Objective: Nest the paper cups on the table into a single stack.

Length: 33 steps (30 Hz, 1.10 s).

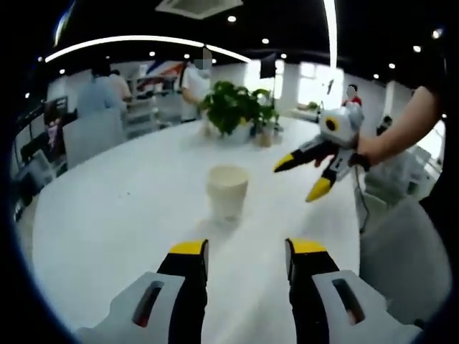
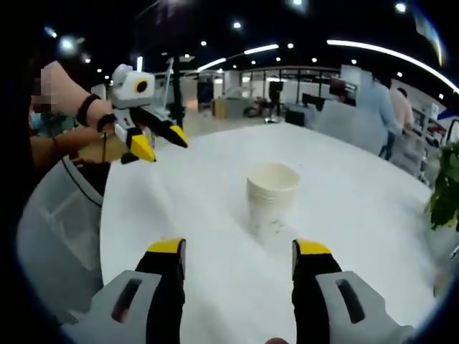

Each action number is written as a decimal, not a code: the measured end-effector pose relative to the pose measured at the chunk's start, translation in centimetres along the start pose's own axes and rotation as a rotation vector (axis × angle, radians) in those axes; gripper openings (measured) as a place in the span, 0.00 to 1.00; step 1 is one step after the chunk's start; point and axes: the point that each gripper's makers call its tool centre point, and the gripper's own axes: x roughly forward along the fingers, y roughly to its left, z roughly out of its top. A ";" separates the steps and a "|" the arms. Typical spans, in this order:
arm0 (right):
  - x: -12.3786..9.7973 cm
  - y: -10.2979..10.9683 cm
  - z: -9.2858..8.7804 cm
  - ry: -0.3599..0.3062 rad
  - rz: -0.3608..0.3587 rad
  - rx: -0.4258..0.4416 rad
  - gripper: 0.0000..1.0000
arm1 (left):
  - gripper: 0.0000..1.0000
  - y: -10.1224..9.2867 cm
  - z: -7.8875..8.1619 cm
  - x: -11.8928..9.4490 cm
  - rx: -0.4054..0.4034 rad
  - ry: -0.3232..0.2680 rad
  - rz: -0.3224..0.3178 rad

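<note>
The cups (image 1: 228, 190) stood upright on the white table (image 1: 107, 229), mouth up and long axis vertical, already looking like several nested into one stack, to judge from the ridged rim lines in the right gripper view (image 2: 272, 196); no loose cup could be made out elsewhere on the table, so the nesting seemed done or nearly so; the stack was the landmark for all else. The left gripper (image 1: 247, 261) sat just short of the stack, jaws spread wide with nothing between them, the stack straight ahead and a little left of the gap's centre line; the right gripper (image 2: 239, 261) faced the stack from another side, jaws likewise wide and empty, the stack ahead and slightly right of centre. Seen from the left gripper view, the right gripper (image 1: 305, 177) hung above the table to the right of the stack, apart from it; seen from the right gripper view, the left gripper (image 2: 159, 142) hung up and left of the stack, also apart. Neither touched the stack; both looked about equally near, so either could close in by moving straight forward; a plant (image 1: 237, 107) stood beyond the stack, well apart.
</note>
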 end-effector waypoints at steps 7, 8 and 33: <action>-1.6 2.0 -0.4 -0.013 -0.008 0.019 0.65 | 0.53 -1.6 -0.3 -2.2 -0.009 -0.033 -0.005; -1.9 2.3 -0.5 -0.014 -0.006 0.019 0.66 | 0.54 -1.6 -0.4 -2.4 -0.010 -0.039 -0.004; -6.9 2.3 0.1 -0.032 -0.042 0.048 1.00 | 0.94 -1.8 -0.3 -7.3 -0.074 -0.129 0.096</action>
